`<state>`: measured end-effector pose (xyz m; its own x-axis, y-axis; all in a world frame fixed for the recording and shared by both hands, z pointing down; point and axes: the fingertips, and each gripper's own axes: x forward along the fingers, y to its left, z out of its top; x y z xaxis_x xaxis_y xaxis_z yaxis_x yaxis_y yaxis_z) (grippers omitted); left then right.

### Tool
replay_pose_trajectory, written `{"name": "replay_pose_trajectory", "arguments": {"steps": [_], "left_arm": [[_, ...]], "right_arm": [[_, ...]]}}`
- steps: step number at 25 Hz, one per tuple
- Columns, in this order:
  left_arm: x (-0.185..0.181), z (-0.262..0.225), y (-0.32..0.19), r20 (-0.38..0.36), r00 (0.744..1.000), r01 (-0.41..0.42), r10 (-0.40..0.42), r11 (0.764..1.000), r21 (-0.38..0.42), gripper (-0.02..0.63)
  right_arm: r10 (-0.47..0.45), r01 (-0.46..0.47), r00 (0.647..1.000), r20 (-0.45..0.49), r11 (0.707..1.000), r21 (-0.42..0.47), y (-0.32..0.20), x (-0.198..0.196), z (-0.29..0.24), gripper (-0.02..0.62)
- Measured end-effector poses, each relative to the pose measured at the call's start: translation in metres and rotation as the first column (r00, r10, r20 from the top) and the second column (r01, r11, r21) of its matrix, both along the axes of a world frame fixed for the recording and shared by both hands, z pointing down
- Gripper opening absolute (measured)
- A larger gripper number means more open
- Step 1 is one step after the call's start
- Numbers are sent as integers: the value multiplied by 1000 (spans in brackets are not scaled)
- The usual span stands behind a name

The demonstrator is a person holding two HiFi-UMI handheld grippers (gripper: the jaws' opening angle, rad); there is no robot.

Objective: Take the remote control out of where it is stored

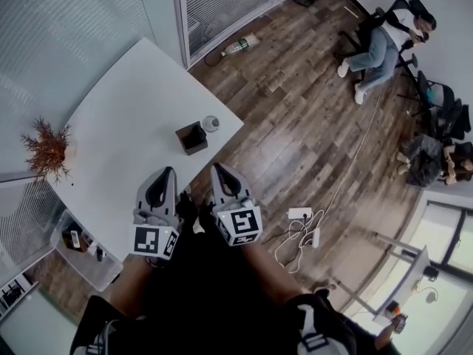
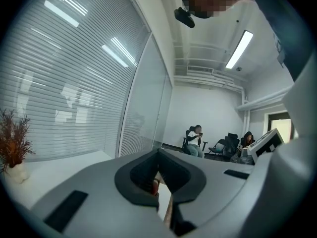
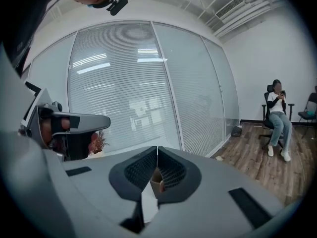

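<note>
A small dark open-topped box (image 1: 192,137) stands near the right edge of the white table (image 1: 126,124), with a small round pale object (image 1: 211,123) beside it. I cannot make out a remote control in any view. Both grippers are held close to the person's body, short of the table's near corner and apart from the box. My left gripper (image 1: 168,171) (image 2: 159,150) is shut, its jaws meeting at the tip with nothing between them. My right gripper (image 1: 217,168) (image 3: 157,148) is likewise shut and empty, and both point out level across the room.
A dried reddish plant (image 1: 47,149) sits at the table's left end. A low shelf unit (image 1: 81,244) stands below the table's near left. A power strip with cables (image 1: 301,216) lies on the wood floor. A bottle (image 1: 240,45) lies by the glass wall. A person (image 1: 384,39) sits far right.
</note>
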<state>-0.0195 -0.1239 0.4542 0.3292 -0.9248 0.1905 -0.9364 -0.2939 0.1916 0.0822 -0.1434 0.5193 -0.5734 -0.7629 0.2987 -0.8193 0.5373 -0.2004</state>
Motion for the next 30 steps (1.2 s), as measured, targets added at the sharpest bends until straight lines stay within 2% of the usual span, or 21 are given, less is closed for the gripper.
{"name": "replay_pose_trajectory", "arguments": {"steps": [6,13,18,30], "left_arm": [[1,16,-10,0,1000,-5,5,1000,-16,8],[-4,43,-21,-41,999,7,-10,997,-76,8],[-11,63,-33,-36,999,14,-19,993,-116,8],[-14,74,-49,-60,998,13,-23,987,-158,8]], "right_arm": [[-11,9,1000,-23,998,-56,-16,-8,28,3],[-20,14,998,-52,994,-111,-33,-17,61,5],[-11,2,998,-66,991,-137,-48,-21,81,10],[-32,10,995,-93,975,-222,-71,-33,118,79]]}}
